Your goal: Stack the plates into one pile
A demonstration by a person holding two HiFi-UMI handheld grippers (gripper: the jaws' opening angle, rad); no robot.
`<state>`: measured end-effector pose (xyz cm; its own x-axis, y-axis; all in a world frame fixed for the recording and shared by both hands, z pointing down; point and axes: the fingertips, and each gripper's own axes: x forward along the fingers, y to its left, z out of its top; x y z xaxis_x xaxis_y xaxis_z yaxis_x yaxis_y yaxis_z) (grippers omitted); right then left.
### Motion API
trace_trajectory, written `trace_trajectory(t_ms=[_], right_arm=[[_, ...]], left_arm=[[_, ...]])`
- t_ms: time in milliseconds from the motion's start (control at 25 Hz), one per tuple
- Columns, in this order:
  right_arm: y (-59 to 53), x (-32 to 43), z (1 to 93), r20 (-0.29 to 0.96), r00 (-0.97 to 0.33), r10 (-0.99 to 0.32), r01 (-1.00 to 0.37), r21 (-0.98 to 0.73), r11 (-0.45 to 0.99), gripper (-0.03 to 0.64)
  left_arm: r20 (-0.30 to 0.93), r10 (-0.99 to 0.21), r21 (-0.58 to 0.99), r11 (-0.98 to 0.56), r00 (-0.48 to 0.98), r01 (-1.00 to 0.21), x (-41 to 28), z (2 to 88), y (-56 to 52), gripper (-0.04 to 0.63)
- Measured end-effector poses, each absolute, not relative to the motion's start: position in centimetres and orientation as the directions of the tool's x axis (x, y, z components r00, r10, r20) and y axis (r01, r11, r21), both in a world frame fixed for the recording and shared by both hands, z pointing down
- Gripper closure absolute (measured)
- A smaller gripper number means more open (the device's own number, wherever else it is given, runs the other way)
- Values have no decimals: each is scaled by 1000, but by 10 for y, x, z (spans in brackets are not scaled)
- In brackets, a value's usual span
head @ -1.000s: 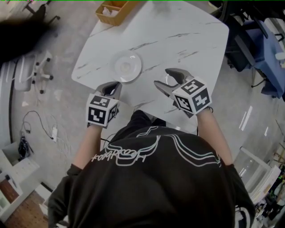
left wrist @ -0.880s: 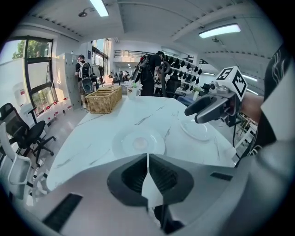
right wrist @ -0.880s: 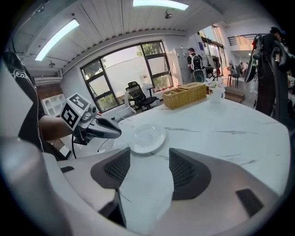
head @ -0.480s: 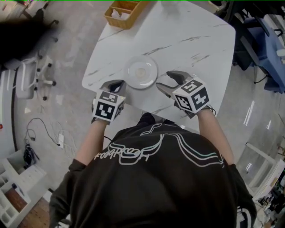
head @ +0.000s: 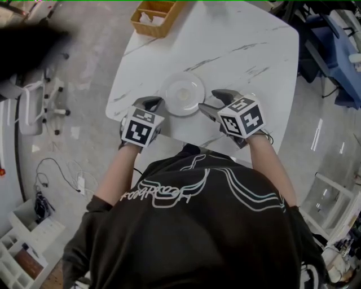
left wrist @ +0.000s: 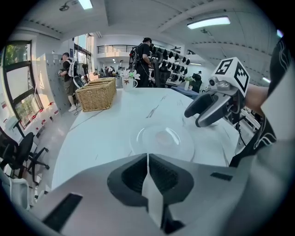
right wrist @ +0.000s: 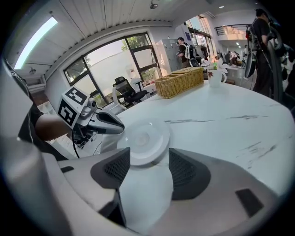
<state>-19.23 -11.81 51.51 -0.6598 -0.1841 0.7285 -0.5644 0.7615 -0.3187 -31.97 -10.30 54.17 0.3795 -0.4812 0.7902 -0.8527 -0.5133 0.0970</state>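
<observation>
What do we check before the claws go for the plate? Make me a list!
1. The plate lies flat on the table: ok.
2. The right claw is open with nothing in it: ok.
3. The left claw is open: not ok, its jaws are together.
4. Another plate is there to stack: cannot tell, only one shows.
5. The basket is far from the plate: ok.

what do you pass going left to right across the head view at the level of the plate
office chair on the floor → left gripper → plate on the table → right gripper
</observation>
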Motion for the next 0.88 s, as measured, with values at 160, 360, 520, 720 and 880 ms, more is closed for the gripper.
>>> trace_trajectory(t_ms=[160, 360, 520, 720, 880], right_arm=[[-123, -192, 516, 728, -657, -196, -586, -330, 740, 353], [-127, -189, 518, 719, -660, -218, -611, -345, 712, 353], [-129, -191, 522, 697, -680, -226, -629, -397, 668, 353], [-125, -196, 529, 694, -692, -199, -629, -444, 638, 354], [-121, -205, 535, 653, -740, -163, -624, -575, 528, 404]], left_arm=[[798, -461, 113, -521, 390, -846, -320, 545, -104, 563], [795, -458, 123, -519, 397, -846, -319, 545, -106, 563], [801, -450, 124, -521, 395, -844, -320, 549, -106, 563], [808, -435, 128, -529, 398, -839, -319, 554, -103, 563], [809, -428, 133, -534, 402, -835, -318, 556, -102, 563]])
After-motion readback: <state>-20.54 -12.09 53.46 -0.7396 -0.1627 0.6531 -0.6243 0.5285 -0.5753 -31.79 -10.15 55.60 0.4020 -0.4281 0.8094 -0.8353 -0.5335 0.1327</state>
